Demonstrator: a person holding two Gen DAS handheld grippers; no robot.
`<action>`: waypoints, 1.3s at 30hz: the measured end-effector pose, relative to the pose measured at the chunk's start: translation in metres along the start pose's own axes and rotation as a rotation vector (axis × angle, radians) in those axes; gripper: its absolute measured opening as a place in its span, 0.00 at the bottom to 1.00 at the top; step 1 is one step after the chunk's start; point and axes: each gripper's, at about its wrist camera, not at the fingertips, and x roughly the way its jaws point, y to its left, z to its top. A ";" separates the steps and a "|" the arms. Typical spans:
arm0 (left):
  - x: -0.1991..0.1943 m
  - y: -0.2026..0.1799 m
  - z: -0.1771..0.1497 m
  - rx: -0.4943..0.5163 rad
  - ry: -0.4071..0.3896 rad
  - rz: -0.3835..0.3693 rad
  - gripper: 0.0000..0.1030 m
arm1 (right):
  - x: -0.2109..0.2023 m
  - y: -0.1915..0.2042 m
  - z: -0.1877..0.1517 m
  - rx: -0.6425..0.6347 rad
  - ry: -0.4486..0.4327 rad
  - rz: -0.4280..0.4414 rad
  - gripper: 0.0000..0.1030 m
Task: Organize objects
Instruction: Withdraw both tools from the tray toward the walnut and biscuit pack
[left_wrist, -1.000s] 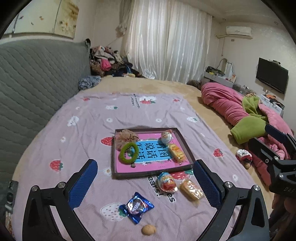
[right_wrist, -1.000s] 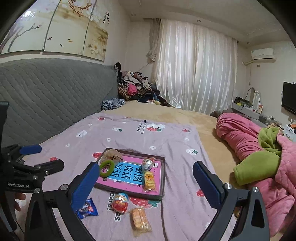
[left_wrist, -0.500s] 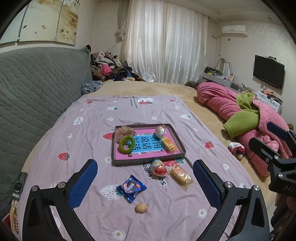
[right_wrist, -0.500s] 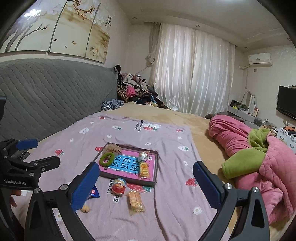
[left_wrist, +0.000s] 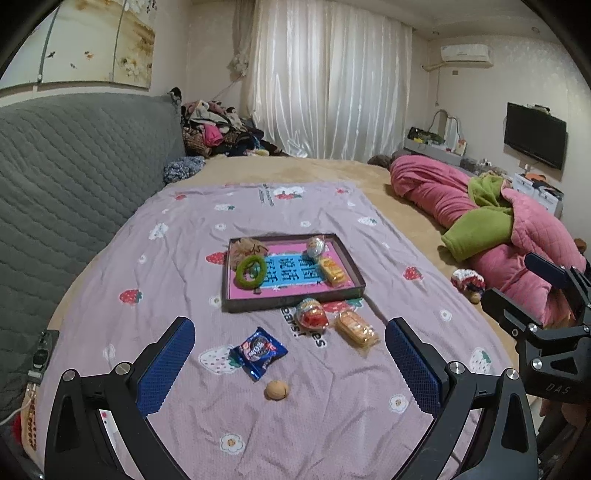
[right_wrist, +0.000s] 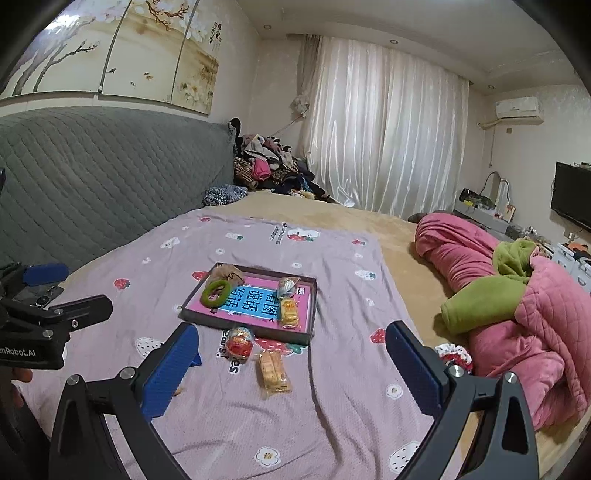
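Note:
A dark-rimmed tray (left_wrist: 291, 301) (right_wrist: 312, 314) with a pink and blue liner lies on the purple strawberry sheet. It holds a green hair ring (left_wrist: 251, 271) (right_wrist: 215, 291), a beige scrunchie (left_wrist: 245, 246), a foil egg (left_wrist: 316, 245) (right_wrist: 288, 285) and a yellow snack (left_wrist: 334, 271) (right_wrist: 289, 312). In front of it lie a red egg toy (left_wrist: 312, 314) (right_wrist: 240, 339), a yellow biscuit pack (left_wrist: 356, 328) (right_wrist: 273, 373), a blue cookie packet (left_wrist: 258, 350) and a walnut (left_wrist: 276, 389). My left gripper (left_wrist: 288, 369) and right gripper (right_wrist: 291, 369) are both open and empty, held above the sheet's near end.
A grey quilted headboard (left_wrist: 66, 177) runs along the left. A pink and green quilt (left_wrist: 498, 221) (right_wrist: 517, 295) is heaped on the right, with a small knitted item (left_wrist: 467, 280) beside it. Clothes (left_wrist: 218, 133) pile at the far corner. A phone (left_wrist: 41, 354) lies at the left edge.
Both grippers have pulled back and risen from the tray, so the tray and loose items look smaller and farther. Nothing on the sheet has moved.

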 end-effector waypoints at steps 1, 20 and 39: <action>0.003 0.000 -0.003 -0.001 0.007 0.001 1.00 | 0.002 0.000 -0.002 0.003 0.006 0.001 0.99; 0.043 0.002 -0.050 0.002 0.088 0.029 1.00 | 0.041 0.001 -0.039 -0.001 0.116 0.008 0.99; 0.111 0.002 -0.098 0.017 0.186 0.033 1.00 | 0.096 0.009 -0.073 -0.031 0.182 0.036 0.99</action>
